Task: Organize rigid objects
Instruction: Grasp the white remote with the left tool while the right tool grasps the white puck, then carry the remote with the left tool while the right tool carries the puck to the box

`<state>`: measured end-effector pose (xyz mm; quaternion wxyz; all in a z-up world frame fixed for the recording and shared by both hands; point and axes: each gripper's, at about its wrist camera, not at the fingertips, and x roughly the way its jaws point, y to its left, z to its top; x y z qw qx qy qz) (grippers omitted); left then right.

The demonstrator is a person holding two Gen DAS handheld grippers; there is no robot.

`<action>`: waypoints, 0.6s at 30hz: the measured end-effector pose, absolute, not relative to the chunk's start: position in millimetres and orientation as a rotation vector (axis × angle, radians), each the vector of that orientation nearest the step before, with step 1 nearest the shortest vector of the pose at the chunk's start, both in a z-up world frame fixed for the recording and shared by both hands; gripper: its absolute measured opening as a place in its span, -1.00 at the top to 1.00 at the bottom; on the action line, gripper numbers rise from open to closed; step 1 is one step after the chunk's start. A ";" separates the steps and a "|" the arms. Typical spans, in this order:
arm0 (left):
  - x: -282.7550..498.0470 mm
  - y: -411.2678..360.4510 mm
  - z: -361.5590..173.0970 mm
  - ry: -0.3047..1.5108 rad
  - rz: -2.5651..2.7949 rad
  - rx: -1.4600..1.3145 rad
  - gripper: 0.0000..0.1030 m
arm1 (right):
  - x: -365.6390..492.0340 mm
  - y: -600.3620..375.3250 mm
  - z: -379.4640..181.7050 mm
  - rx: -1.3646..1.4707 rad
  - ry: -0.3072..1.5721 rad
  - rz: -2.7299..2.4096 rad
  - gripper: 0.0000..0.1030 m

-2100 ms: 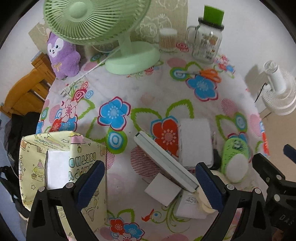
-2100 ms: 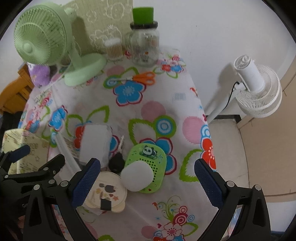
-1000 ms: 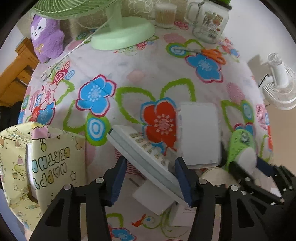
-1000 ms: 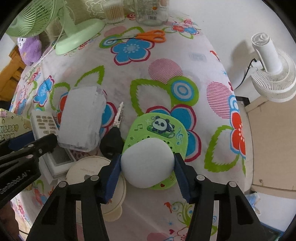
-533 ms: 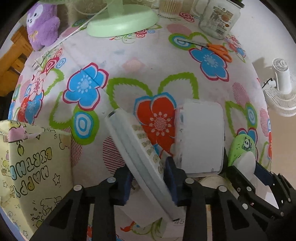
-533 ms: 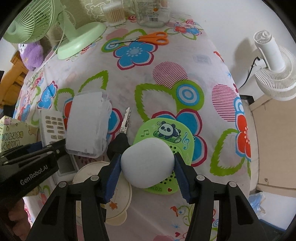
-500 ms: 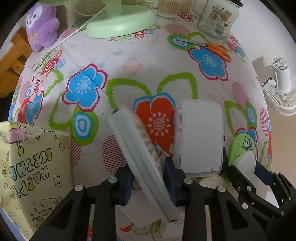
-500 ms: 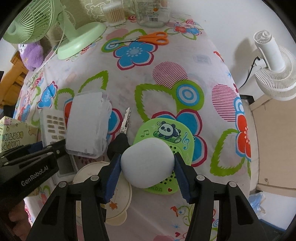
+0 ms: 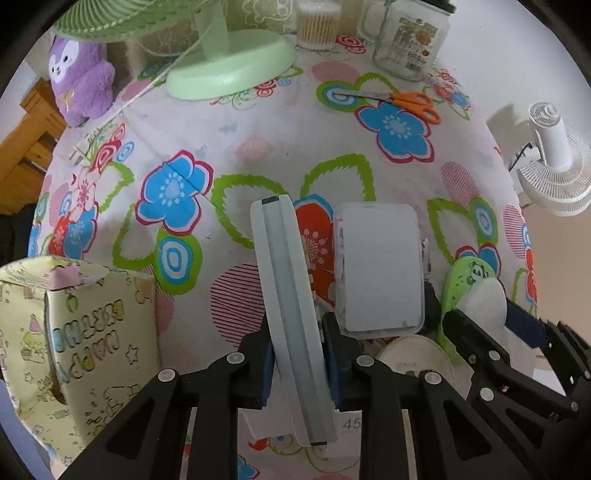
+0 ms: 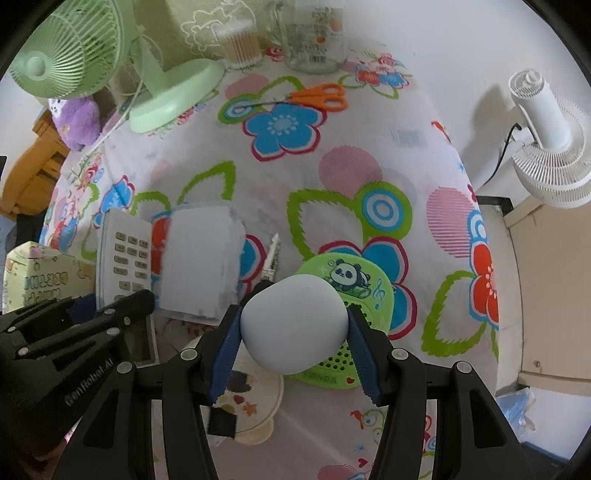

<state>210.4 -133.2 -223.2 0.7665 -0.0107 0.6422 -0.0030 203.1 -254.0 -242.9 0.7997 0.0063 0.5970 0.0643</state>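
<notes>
Flowered cloth (image 9: pixel 280 155) covers the table. On it the remote (image 9: pixel 291 306) stands on its long edge, pinched from both sides by the left gripper (image 9: pixel 298 363), whose jaws have just closed onto it; its keypad shows in the right wrist view (image 10: pixel 127 254). Just right of it lies a white box (image 9: pixel 382 266). Further right, the right gripper (image 10: pixel 293 332) clamps a white rounded thing (image 10: pixel 293 325) between its blue pads (image 10: pixel 225 350), over a green panda speaker (image 10: pixel 364 286). A key (image 10: pixel 271 258) lies between box and speaker, and a cream round lid (image 10: pixel 255 402) lies below the gripper. At the left edge stands a yellow gift box (image 9: pixel 74 332). Far back are orange scissors (image 9: pixel 402 101), a green fan (image 9: pixel 225 62), a glass jar (image 9: pixel 410 40), a cotton-swab tub (image 9: pixel 317 27) and a purple plush (image 9: pixel 79 81). Beyond the table's right edge stands a white fan (image 10: pixel 543 144).
</notes>
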 end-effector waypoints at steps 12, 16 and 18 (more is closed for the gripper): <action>190.9 -135.7 -193.4 1.339 -0.032 0.010 0.57 | 192.0 -251.7 -214.8 0.020 1.231 0.136 -0.14; 189.7 -134.7 -183.4 1.317 -0.035 0.008 0.57 | 187.4 -253.5 -203.3 0.016 1.211 0.133 -0.14; 187.4 -135.3 -177.5 1.305 -0.040 0.008 0.57 | 184.9 -254.1 -197.2 0.015 1.201 0.129 -0.14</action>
